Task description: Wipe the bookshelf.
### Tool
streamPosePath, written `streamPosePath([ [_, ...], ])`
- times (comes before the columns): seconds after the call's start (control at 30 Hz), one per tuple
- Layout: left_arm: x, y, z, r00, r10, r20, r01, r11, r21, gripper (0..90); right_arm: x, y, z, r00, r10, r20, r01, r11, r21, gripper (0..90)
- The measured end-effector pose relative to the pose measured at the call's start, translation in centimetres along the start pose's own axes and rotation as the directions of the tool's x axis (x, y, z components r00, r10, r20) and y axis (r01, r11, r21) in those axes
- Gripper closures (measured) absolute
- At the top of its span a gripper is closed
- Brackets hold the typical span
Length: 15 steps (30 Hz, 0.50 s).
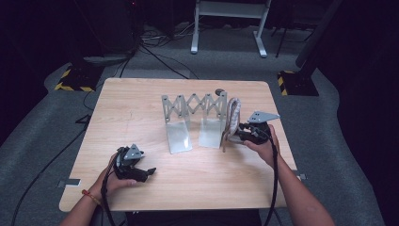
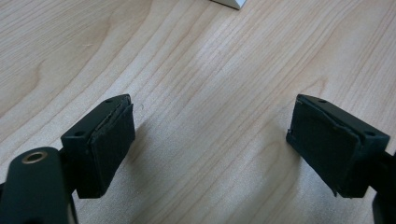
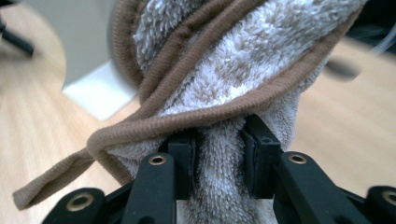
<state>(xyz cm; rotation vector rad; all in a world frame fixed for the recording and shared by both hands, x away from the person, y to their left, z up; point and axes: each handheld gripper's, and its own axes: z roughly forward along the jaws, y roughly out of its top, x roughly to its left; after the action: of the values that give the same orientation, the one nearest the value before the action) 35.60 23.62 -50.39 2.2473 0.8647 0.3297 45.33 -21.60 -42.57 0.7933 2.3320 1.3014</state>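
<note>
Brown-edged beige terry towel [image 3: 243, 79] pinched in my right gripper [image 3: 219, 154].
Loose grip could drop it off the grey folding metal rack [image 1: 193, 110]; left gripper [image 2: 210, 144] spread, idle.

floor [image 1: 348, 155]: grey carpet, cables | table [image 1: 136, 101]: lt wood | bkgd dark, white desk legs [image 1: 228, 28]

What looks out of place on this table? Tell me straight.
The towel hangs bunched and twisted over the right end of the rack, not spread flat. A loose brown-edged corner trails to the table. The right gripper pinches it.
</note>
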Motion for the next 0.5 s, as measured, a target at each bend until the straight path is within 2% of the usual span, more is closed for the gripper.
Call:
streamPosePath([
  [0.2,0.0,0.0,0.0,1.0,-0.002,0.002,0.002,1.0,0.0,14.9,-1.3,3.0,0.6,0.9961,-0.018,0.087,0.023,0.999,-0.048,69.0],
  [0.27,0.0,0.0,0.0,1.0,-0.004,0.001,0.004,1.0,0.0,14.9,-2.1,3.3,1.3,0.9948,0.007,0.102,-0.002,0.999,-0.052,69.2],
  [0.4,0.0,0.0,0.0,1.0,-0.002,-0.001,0.002,1.0,0.001,14.9,-3.5,2.6,3.0,0.9901,0.06,0.127,-0.057,0.998,-0.025,69.2],
  [0.5,0.0,0.0,0.0,1.0,-0.002,-0.001,0.002,1.0,-0.001,14.9,-3.9,1.2,4.6,0.9897,0.08,0.119,-0.084,0.996,0.031,69.2],
])
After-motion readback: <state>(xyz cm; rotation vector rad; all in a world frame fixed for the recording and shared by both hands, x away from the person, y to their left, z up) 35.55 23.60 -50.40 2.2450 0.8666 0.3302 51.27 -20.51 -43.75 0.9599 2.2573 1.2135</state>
